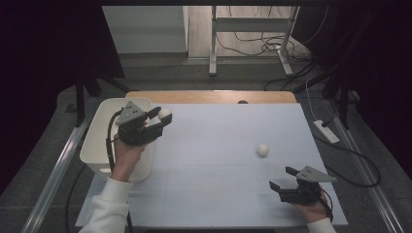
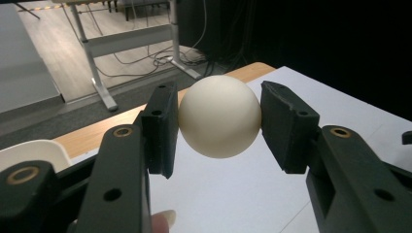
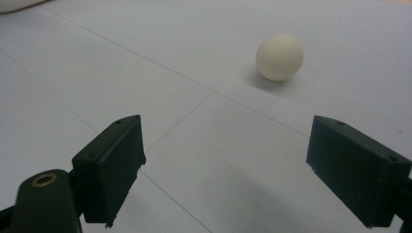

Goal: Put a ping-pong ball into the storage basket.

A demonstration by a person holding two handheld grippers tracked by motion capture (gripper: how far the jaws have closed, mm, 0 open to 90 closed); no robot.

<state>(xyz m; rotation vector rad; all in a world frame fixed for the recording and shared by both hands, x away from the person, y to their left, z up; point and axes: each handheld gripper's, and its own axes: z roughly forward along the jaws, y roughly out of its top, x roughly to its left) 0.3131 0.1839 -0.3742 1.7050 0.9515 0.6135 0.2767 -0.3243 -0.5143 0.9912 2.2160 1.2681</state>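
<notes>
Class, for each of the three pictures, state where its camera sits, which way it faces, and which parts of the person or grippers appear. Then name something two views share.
High view: above the person's side, looking forward and down on the pale blue table; forearms, left gripper, right gripper and white plastic bin.
Left gripper view: along its own jaws, clamped on a cream round ball; a fingertip below.
Right gripper view: along open jaws, low over the table, toward a second cream ball.
Shared: that second ball appears from above too.
</notes>
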